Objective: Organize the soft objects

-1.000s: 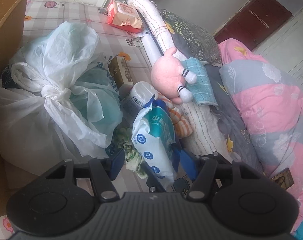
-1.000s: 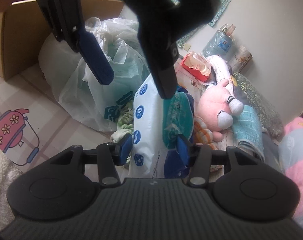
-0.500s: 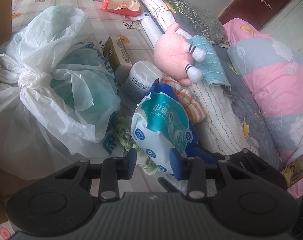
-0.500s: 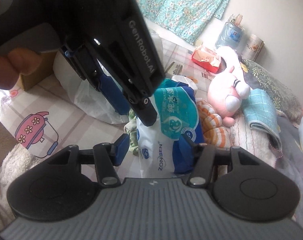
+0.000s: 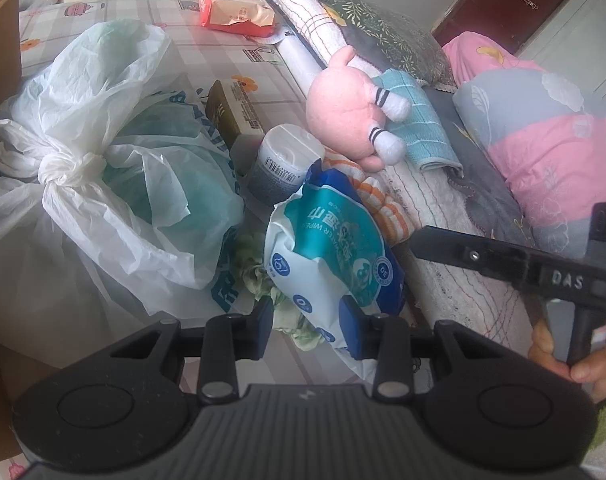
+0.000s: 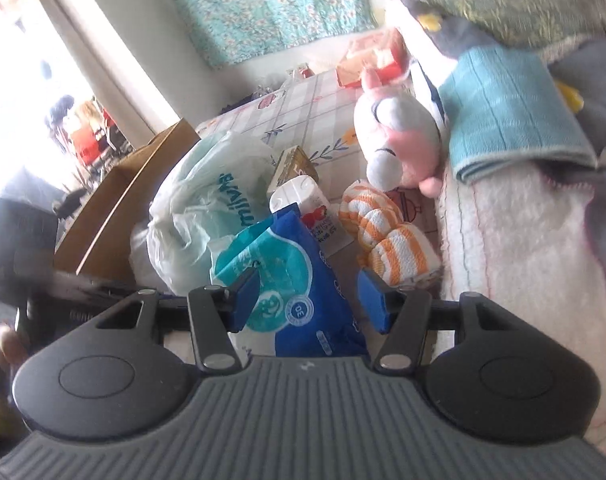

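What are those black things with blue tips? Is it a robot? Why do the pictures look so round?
No robot: a person holds a grabbing tool in each hand, each with a wide-eyed camera, one picture per tool. The left gripper has just been closing its fingers and now pinches the blue wipes pack. The right gripper is open, holding nothing. On the checked bed sheet lie a tied plastic bag, a pink plush toy and an orange striped cloth.

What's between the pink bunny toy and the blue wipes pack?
The rolled orange-and-white striped cloth lies between the pink plush toy and the wipes pack, clearest in the right wrist view.
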`<state>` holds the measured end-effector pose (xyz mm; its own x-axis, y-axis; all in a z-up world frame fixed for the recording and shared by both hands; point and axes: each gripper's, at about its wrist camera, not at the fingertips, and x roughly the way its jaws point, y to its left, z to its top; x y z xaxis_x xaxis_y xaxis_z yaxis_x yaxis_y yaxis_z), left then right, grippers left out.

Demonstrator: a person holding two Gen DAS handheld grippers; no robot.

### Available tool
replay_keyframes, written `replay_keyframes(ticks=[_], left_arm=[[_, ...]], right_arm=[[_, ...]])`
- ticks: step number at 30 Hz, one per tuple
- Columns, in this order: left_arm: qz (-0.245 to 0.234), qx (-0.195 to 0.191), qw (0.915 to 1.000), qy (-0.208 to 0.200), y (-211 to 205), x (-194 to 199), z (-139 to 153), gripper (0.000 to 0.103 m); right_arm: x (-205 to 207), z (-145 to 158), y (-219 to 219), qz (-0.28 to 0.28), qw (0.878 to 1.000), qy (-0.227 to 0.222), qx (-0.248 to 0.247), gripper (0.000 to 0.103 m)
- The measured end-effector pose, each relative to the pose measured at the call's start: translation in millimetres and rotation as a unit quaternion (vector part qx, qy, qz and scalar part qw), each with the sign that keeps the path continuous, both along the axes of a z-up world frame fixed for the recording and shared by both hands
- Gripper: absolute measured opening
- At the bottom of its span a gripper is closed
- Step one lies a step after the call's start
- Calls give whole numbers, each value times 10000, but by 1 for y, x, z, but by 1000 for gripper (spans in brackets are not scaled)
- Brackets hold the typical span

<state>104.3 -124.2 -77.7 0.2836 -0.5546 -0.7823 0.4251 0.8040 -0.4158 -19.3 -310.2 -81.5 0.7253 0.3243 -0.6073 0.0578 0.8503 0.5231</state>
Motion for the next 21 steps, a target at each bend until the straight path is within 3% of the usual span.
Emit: replay_keyframes(ticks=[6,12,21], left_arm=[[11,86,9999,-58,-1,0,0,44],[-120,135,9998,76,-3,-2,-1,50],[-465,103,9985,278,-23,-10,-9,51]], right_arm=[[25,-29,4,47,9985,338,437,52],[27,-38,-1,-100,9962,299,813,52],[25,-53,-12,-274,9891,322,1407,52]])
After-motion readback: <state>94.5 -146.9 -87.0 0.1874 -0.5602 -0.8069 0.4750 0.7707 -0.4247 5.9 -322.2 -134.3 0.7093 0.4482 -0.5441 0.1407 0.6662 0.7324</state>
